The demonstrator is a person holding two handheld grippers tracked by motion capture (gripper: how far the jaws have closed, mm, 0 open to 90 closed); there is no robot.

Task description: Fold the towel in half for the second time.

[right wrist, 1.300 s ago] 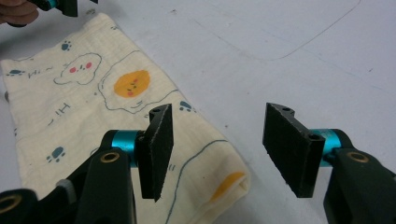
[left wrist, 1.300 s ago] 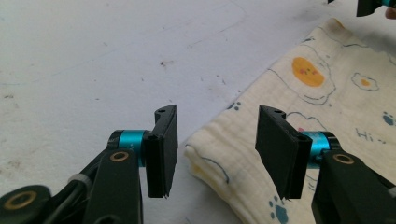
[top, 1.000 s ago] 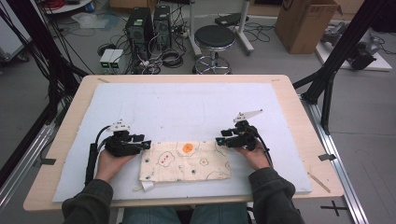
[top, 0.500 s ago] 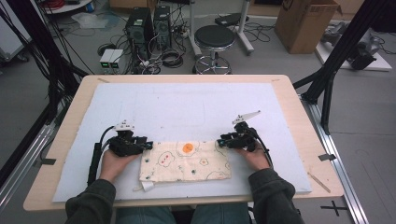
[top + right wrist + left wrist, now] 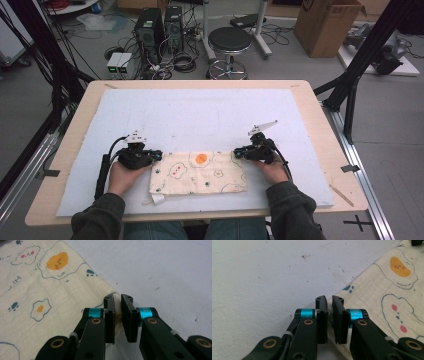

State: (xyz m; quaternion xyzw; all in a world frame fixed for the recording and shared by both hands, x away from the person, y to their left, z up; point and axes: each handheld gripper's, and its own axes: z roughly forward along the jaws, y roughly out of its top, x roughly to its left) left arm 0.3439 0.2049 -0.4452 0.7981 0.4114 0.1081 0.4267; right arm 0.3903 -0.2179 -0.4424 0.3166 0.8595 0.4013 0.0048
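Two corners of the printed cloth point(image 5: 199, 173) are pinched, one in each hand-held gripper I carry; the cloth lies flat on the white mat point(image 5: 200, 117) near my edge of the bench point(image 5: 320, 115). My left hand-held gripper point(image 5: 329, 302) has just been closing and now grasps the cloth's edge between its jaws, as its own view shows close up; my right hand-held gripper point(image 5: 117, 301) has likewise just closed onto the opposite corner. From above those pinches are too small to make out, though my left hand point(image 5: 122, 175) and right hand point(image 5: 272, 170) flank the cloth. Beyond the bench stand a stool point(image 5: 229, 42), computer towers point(image 5: 160, 25) and a cardboard box point(image 5: 327, 22)
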